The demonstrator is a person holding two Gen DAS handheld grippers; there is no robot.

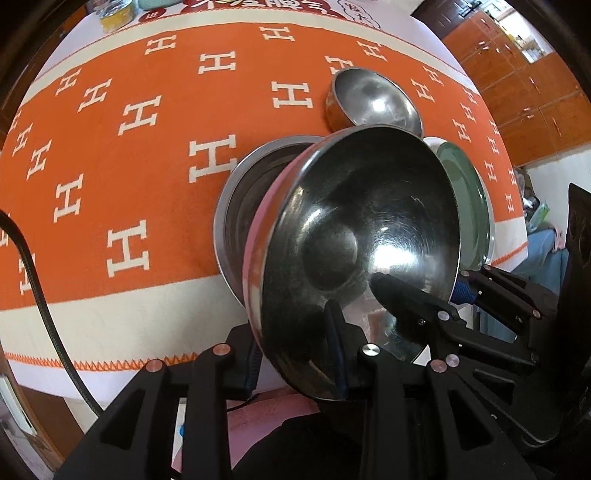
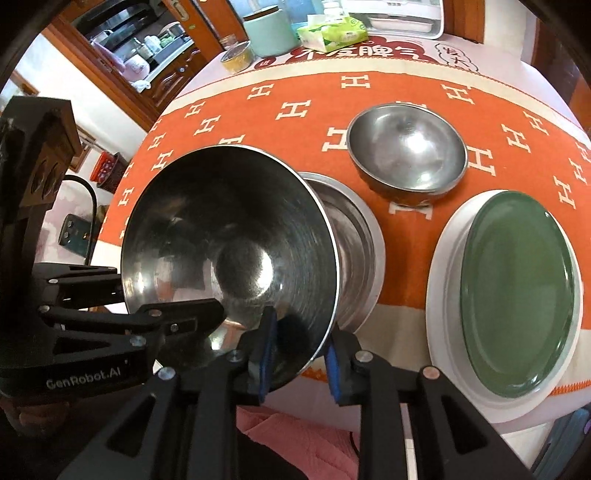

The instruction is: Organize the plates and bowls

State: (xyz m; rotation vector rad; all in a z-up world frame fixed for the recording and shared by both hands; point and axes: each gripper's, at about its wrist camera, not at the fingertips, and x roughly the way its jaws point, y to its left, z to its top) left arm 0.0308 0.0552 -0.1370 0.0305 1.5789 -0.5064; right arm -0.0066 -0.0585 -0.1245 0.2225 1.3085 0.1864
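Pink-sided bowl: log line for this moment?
pink-sided bowl tilted over larger steel bowl | left gripper, right gripper straddle rim, grip unclear | green plate on white plate

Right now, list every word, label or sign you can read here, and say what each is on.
"GenRobot.AI": on the left claw's black body.
"H", repeated in white: on the orange tablecloth.
Large red Chinese characters: on the mat at the table's far edge, partly cut off, not surely readable.
Print on the green tissue pack: too small to read.
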